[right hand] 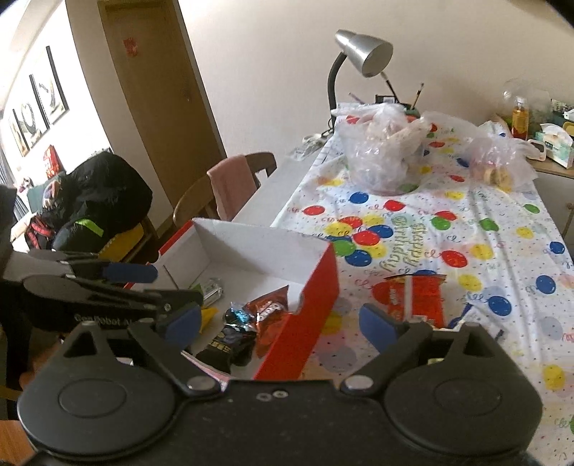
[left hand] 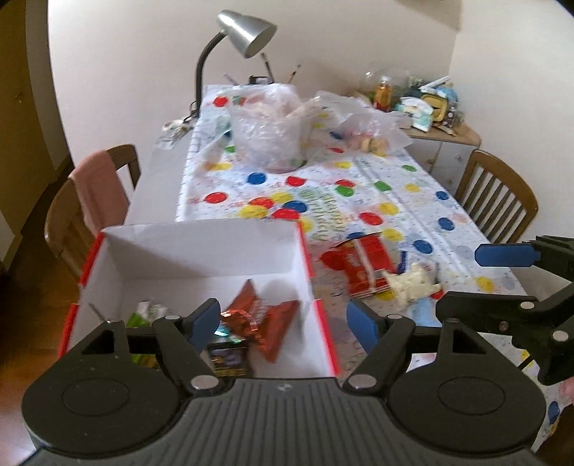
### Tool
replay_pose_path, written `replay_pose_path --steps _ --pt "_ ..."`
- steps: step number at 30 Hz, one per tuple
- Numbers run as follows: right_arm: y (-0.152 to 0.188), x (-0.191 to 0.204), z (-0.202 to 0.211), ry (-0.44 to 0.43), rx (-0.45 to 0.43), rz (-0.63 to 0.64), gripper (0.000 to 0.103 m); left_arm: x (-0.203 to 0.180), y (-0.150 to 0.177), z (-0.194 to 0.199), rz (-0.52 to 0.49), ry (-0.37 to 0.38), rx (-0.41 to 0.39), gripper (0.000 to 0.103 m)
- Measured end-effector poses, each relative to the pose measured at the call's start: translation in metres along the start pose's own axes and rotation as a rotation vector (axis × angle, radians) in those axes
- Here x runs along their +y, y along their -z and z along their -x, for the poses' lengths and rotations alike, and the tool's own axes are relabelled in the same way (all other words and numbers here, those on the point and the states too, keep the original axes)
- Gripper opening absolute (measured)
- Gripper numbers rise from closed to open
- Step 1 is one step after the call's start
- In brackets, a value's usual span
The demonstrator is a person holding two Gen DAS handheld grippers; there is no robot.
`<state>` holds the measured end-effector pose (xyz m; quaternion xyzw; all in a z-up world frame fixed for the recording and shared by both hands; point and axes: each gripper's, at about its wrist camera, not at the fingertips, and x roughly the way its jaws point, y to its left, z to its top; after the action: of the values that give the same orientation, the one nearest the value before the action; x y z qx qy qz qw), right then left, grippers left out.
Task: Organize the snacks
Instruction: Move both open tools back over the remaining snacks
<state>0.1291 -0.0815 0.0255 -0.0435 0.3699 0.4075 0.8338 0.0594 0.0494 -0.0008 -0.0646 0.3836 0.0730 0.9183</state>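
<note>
A red box with a white inside (left hand: 201,247) (right hand: 315,286) stands at the table's near left corner. It holds a red snack packet (left hand: 272,322) (right hand: 269,304), a dark packet (left hand: 229,355) (right hand: 229,344) and a green one (left hand: 143,315). A large red snack bag (left hand: 362,265) (right hand: 416,294) lies on the cloth right of the box, with a pale wrapped snack (left hand: 412,283) beside it. My left gripper (left hand: 283,322) is open and empty over the box. My right gripper (right hand: 280,322) is open and empty above the box's right wall; it also shows in the left wrist view (left hand: 502,265).
The table wears a balloon-print cloth (right hand: 466,229). Clear plastic bags (left hand: 269,132) (right hand: 380,150) and a silver desk lamp (left hand: 244,32) stand at the far end. Wooden chairs stand left (left hand: 89,200) and right (left hand: 498,197). A cluttered side cabinet (left hand: 430,104) is at far right.
</note>
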Motion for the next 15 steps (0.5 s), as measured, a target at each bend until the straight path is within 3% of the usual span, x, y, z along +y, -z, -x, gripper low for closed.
replay_pose_path --steps 8,15 --pt "0.010 -0.038 0.028 0.000 -0.015 0.017 0.103 -0.045 0.002 -0.018 0.007 0.045 0.029 0.079" --pt "0.025 -0.083 0.039 0.084 0.034 0.090 0.103 -0.085 0.004 -0.041 0.001 0.071 0.075 0.079"
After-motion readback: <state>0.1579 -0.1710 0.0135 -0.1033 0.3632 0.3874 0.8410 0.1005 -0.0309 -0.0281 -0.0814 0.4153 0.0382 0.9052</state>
